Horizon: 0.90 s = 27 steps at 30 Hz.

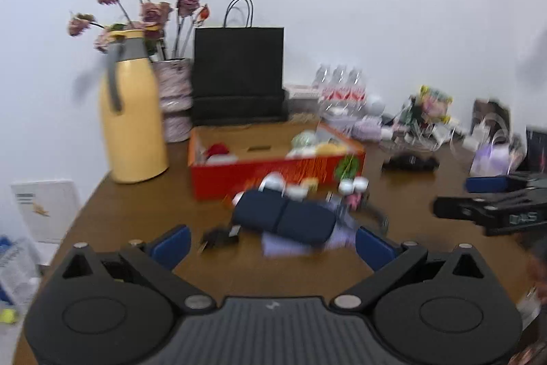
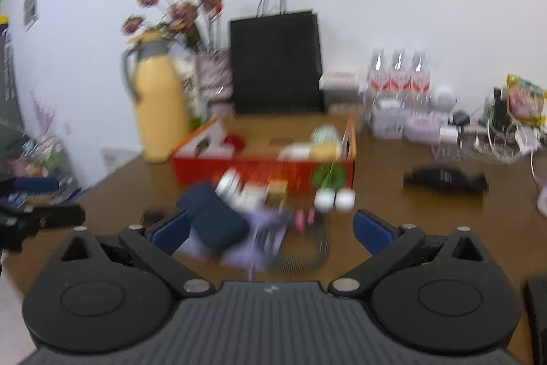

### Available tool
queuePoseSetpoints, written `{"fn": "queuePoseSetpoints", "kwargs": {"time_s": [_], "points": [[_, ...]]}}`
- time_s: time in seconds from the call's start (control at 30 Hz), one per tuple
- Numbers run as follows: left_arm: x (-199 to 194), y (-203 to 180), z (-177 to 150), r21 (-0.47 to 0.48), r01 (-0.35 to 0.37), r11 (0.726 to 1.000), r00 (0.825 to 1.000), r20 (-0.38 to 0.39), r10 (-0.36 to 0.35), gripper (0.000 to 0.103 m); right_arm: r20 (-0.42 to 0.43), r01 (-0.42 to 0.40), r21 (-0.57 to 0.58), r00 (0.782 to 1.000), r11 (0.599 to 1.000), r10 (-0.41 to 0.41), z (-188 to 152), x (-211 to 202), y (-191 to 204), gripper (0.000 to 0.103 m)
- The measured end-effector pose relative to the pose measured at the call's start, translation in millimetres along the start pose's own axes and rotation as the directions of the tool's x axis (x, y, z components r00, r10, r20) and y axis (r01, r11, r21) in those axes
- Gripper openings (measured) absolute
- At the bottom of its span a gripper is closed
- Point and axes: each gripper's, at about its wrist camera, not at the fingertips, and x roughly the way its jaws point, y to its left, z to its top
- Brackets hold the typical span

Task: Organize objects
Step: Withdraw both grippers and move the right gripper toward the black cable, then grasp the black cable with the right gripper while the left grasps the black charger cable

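Both views are blurred. An open orange box (image 1: 273, 171) (image 2: 263, 166) sits mid-table with small items inside. In front of it lies a pile: a dark blue pouch (image 1: 287, 216) (image 2: 213, 218), a lilac cloth (image 1: 301, 243) (image 2: 263, 238), white caps (image 1: 354, 184) (image 2: 335, 199), a small black plug (image 1: 220, 236) and a black coiled cable (image 2: 307, 248). My left gripper (image 1: 271, 247) is open and empty, just short of the pouch. My right gripper (image 2: 270, 233) is open and empty, its jaws either side of the pile; it also shows at the right in the left wrist view (image 1: 492, 207).
A yellow jug (image 1: 131, 115) (image 2: 159, 105), a vase of dried roses (image 1: 176, 98), a black paper bag (image 1: 239, 74) (image 2: 277, 60) and water bottles (image 1: 342, 84) (image 2: 398, 74) line the wall. A black object (image 1: 410, 161) (image 2: 444, 182) lies right. Clutter fills the far right. The table's left edge (image 1: 82, 211) drops off.
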Motion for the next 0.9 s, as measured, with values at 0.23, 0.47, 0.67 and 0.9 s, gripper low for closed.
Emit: {"fn": "queuePoseSetpoints", "kwargs": {"time_s": [0.23,0.47,0.67,0.9], "points": [[-29,16,-34,-0.028,-0.064,0.998,0.996,-0.062,0.062,0.103,-0.084,0.031,-0.012,0.996,0.999,-0.032,-58,-54,5,0.103],[-2,18,-37,-0.06,-0.082,0.995,0.994,-0.071,0.078,0.096,-0.084,0.077,-0.061,0.993,0.995,-0.082,-69,-34,21,0.093],[25,20,-44,-0.046,-0.071,0.996,0.99,-0.122,0.065,0.087,-0.151,0.133,-0.049,0.979,0.99,-0.139,-91,8,24,0.058],[64,34,-38,-0.044,-0.077,0.996,0.987,-0.147,0.07,0.083,-0.185,0.113,-0.064,0.975,0.992,-0.123,-83,40,22,0.037]]}}
